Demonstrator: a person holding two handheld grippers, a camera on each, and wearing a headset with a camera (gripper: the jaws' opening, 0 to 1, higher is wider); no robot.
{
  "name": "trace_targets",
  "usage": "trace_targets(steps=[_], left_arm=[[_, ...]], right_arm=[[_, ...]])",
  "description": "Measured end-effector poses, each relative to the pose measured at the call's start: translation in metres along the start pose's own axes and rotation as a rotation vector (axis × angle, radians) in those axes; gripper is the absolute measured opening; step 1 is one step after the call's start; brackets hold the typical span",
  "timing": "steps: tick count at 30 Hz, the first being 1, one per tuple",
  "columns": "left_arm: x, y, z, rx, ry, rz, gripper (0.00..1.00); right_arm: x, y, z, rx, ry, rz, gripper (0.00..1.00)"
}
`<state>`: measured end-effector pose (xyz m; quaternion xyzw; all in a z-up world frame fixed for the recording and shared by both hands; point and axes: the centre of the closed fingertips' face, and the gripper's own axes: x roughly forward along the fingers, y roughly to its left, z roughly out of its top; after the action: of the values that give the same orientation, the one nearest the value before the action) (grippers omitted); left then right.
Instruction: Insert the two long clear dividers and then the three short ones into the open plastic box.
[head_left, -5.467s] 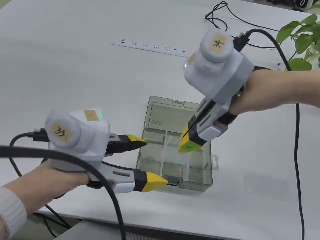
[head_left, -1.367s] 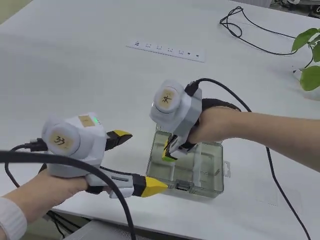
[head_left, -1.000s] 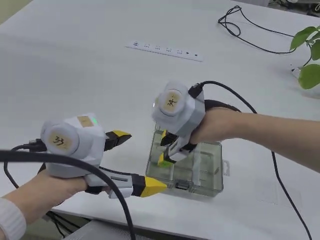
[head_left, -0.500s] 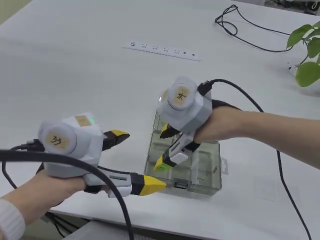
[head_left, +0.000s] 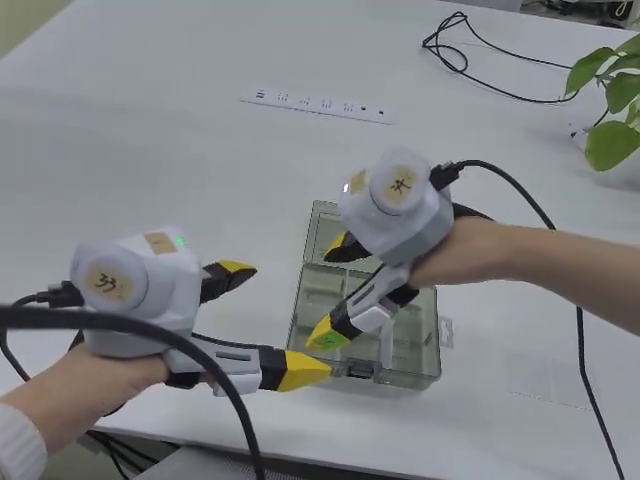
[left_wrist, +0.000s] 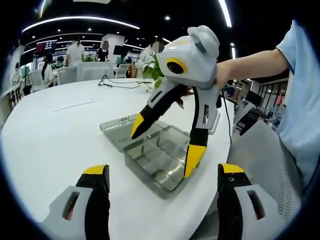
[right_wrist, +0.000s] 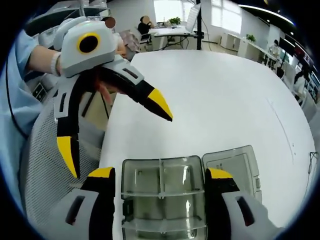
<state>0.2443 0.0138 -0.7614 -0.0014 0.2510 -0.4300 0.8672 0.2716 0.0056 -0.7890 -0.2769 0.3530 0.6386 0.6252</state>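
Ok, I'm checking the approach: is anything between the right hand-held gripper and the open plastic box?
Nothing visible does. The right hand-held gripper hangs over the open plastic box, jaws apart; the left hand-held gripper sits off to one side.

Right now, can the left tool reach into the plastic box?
Probably not cleanly: the right tool hangs open over the plastic box, in the way, while the left tool sits open beside it.
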Motion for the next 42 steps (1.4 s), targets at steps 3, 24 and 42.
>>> trace_targets(steps=[3,24,42], left_arm=[[0.001,0.000,0.001,0.004,0.000,-0.003,0.91],[-0.002,0.002,0.009,0.040,-0.004,0.003,0.92],[0.002,0.000,0.009,0.042,0.009,0.001,0.91]], right_arm=[[-0.003,0.000,-0.004,-0.002,-0.022,-0.008,0.80],[-0.046,-0.011,-0.024,0.098,-0.204,-0.134,1.00],[-0.085,-0.006,-0.091,0.251,-0.248,-0.208,1.00]])
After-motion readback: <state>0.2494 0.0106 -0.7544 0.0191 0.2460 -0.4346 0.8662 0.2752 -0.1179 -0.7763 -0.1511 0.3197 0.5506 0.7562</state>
